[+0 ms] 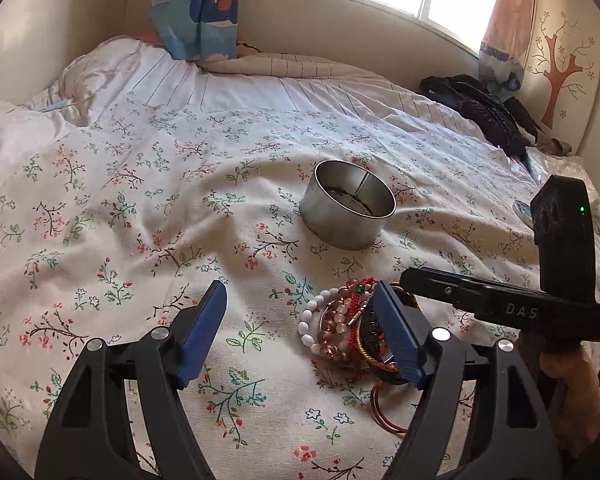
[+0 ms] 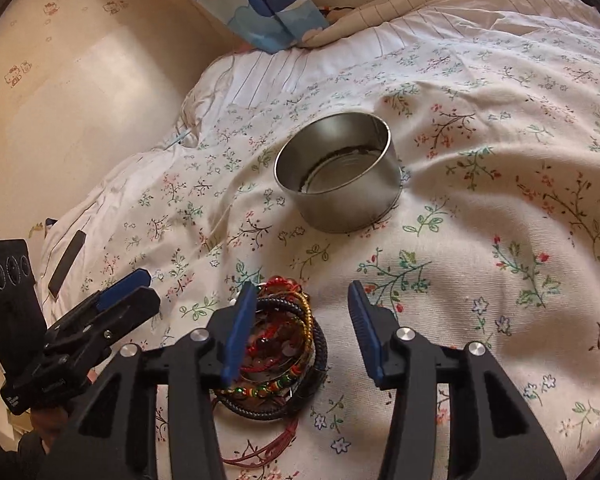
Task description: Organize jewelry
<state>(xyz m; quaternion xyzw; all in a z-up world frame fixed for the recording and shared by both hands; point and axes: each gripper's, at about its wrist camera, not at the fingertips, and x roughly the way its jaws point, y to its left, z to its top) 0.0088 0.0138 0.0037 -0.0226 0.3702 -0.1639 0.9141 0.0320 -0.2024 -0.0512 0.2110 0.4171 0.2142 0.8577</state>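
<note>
A pile of bracelets point(image 1: 348, 328) lies on the floral bedspread: white beads, pink beads, red cord, dark braided bands and a copper bangle. It shows in the right wrist view point(image 2: 288, 352) too. A round metal tin point(image 1: 348, 204) stands open beyond the pile, also in the right wrist view point(image 2: 338, 174). My left gripper point(image 1: 300, 300) is open, its right finger over the pile's right side. My right gripper point(image 2: 302, 300) is open, its left finger over the pile. Neither holds anything.
The floral bedspread point(image 1: 140, 208) covers a rumpled bed. A dark garment point(image 1: 484, 108) lies at the far right near the wall. A curtain point(image 1: 196, 8) hangs at the back. A dark flat strip point(image 2: 66, 264) lies on the bed's left edge.
</note>
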